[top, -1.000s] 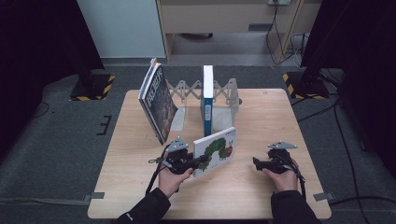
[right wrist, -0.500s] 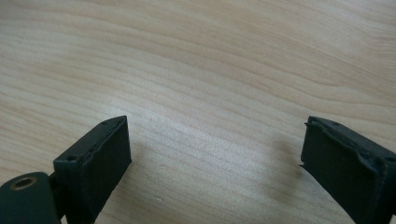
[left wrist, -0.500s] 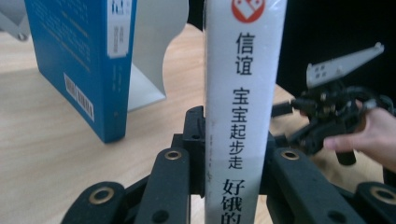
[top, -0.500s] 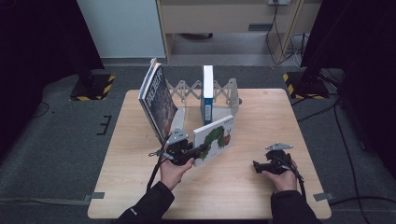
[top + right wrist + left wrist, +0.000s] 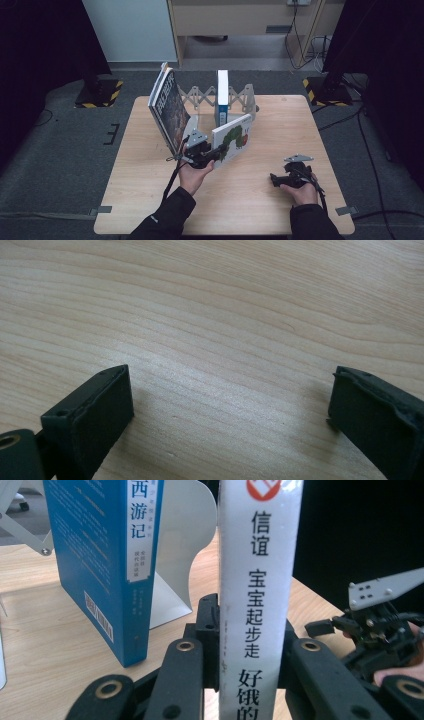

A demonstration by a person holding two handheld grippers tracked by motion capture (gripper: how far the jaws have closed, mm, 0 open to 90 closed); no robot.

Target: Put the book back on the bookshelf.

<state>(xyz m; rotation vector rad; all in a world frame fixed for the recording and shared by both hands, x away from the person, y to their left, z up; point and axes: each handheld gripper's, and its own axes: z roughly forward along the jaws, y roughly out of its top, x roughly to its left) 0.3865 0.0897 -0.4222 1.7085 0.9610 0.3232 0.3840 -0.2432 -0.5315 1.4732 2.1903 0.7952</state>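
Since the earlier frame I've raised the caterpillar book (image 5: 234, 139) toward the rack (image 5: 240, 97) at frame centre, left gripper (image 5: 212, 152) fingers pinching its spine. Right gripper (image 5: 276, 178) fingers have just been opening, nothing between them. Slotting it beside the blue book (image 5: 222, 95) remains.

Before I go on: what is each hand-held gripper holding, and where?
Left hand-held gripper clamps the caterpillar book by its spine. Right hand-held gripper holds nothing.
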